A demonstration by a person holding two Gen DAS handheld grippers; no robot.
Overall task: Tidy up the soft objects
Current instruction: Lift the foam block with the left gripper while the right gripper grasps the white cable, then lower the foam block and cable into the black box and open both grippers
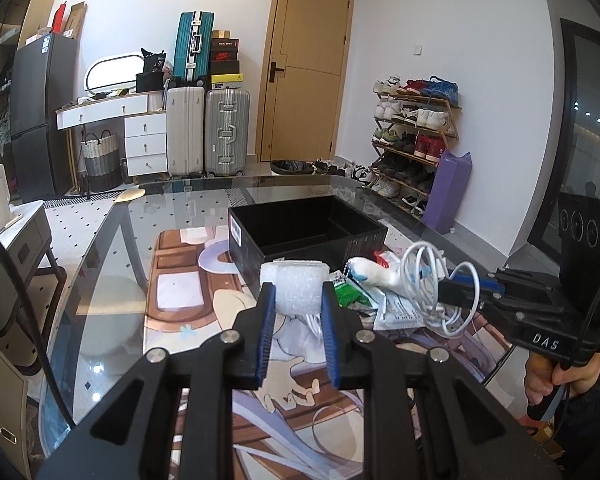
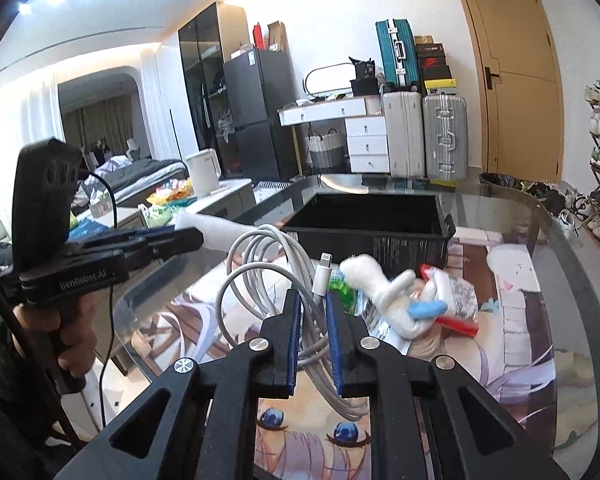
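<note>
Foam block (image 1: 293,286) sits pinched in the left tool (image 1: 296,294) near the black box (image 1: 308,229), while the right tool (image 2: 313,300) grips a looped white cable (image 2: 260,264) that could snag the plush toy (image 2: 388,292).

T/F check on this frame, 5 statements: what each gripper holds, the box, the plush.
1. The left gripper is clamped on a white foam block. True.
2. The right gripper holds the plush toy. False: it is shut on a coiled white cable; the plush lies on the mat.
3. The black box has the foam inside. False: no foam shows inside it; the foam is in the left gripper, outside the box.
4. The plush lies in front of the box, among packets. True.
5. The box stands on the floor. False: it stands on the glass table.
</note>
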